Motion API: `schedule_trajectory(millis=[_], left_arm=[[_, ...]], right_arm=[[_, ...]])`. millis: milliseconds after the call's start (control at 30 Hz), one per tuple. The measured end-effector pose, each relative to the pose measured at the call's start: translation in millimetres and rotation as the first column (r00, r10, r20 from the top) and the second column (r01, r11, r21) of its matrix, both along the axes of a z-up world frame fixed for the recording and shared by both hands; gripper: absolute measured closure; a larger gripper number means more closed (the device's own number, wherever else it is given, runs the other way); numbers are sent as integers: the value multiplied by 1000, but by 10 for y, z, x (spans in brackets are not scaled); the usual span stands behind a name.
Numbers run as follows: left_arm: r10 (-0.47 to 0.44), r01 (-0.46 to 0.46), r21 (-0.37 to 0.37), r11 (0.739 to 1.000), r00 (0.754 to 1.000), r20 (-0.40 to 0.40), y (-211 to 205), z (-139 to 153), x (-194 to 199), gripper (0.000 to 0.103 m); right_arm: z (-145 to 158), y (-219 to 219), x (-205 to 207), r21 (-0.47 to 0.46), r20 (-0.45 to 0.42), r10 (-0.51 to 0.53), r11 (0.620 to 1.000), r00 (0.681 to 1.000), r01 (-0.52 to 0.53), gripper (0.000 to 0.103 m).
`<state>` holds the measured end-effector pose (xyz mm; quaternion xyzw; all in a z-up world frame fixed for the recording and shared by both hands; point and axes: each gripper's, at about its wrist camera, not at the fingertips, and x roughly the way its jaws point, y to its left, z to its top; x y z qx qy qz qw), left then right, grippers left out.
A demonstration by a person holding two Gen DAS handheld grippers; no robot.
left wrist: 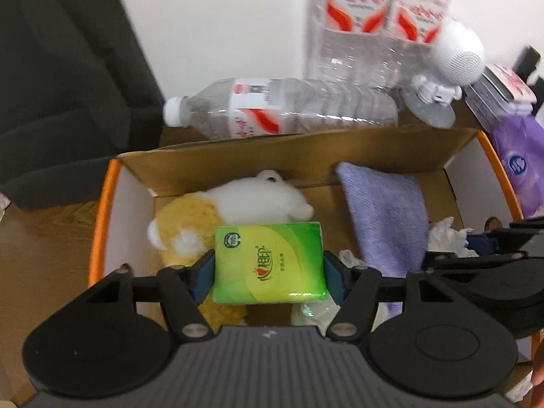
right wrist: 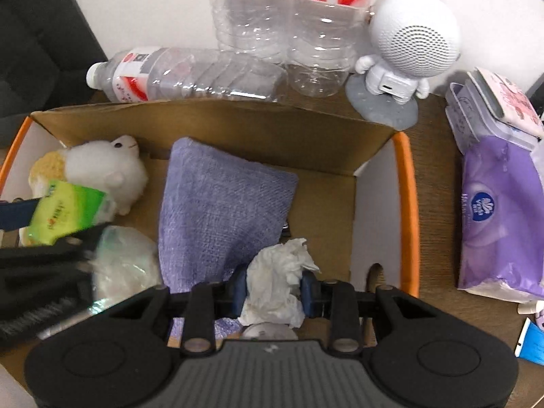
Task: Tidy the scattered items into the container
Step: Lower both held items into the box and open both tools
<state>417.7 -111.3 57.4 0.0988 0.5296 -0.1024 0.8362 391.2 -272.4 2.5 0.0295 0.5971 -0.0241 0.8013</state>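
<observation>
Here, both hand-held grippers (left wrist: 270,270) (right wrist: 273,289) steeply downward.

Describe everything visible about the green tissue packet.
The green tissue packet is a small, soft, glossy plastic pack, green and yellow with printed logos. It lies flat-faced between the left gripper, whose blue-padded jaws press its two short sides. It hangs over the open cardboard box, above the plush toy.

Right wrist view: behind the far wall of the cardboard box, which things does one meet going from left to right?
Clear plastic bottle lying on its side → two upright clear plastic bottles with red labels → white round-headed robot-shaped speaker → purple soft tissue pack.
</observation>
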Motion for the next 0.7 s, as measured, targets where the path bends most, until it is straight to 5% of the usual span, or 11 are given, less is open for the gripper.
schedule_trajectory(millis=[267,600,667,700], left_arm=[[46,-45,11,999,999,-20,33,-167,4,18],[35,-36,-8,999,997,-69,192,-107,-160,14],[45,-45,5,999,998,-39,211,-5,-222,3],[52,-52,16,999,998,-24,217,53,-244,2]], right_arm=[[-6,-30,-61,36,2,-2,999,1000,2,61],[-13,44,-136,44,-7,-15,999,1000,15,48],[57,39,-175,50,-1,-19,999,1000,19,47],[116,31,-200,48,6,-24,999,1000,24,38]])
